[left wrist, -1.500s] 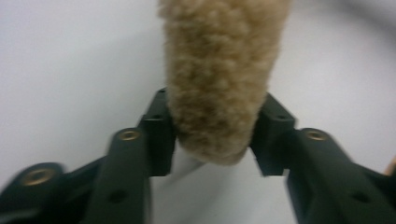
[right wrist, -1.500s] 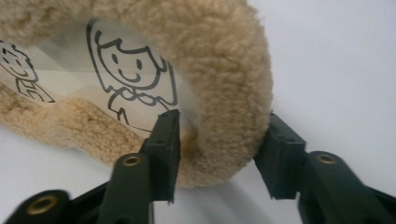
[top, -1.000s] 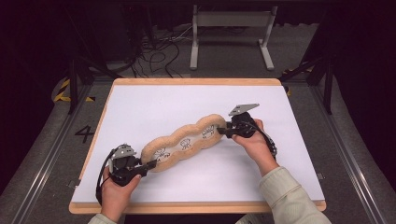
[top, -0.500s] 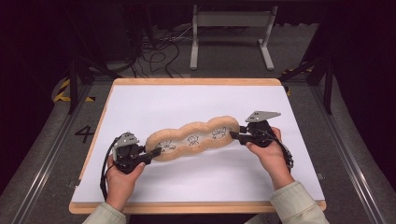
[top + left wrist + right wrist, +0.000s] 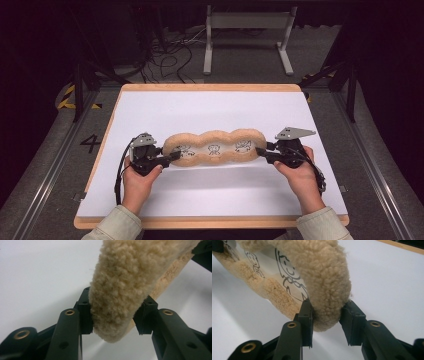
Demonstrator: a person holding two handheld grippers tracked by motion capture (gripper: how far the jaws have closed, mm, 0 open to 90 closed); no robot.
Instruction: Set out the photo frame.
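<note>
Nearest, on the near half of the white table sheet: a long, lobed tan fleece cushion with cartoon-printed white panels, stretched level from side to side between two hand-held tools and seemingly raised a little off the sheet. At its left end, left gripper, jaws just been opening, fleece between them with pads meeting the pile on both sides and barely denting it: a loosening hold. At its right end, right gripper, clamped on the rounded tip with the pile plainly pinched in. Looks light, soft and squashy; likely sags if held at one end alone. Fuzzy pile, so little risk of slipping. Best taken at both tips, deep in the jaws. Farther off: wooden board edge, then grey metal stand.
</note>
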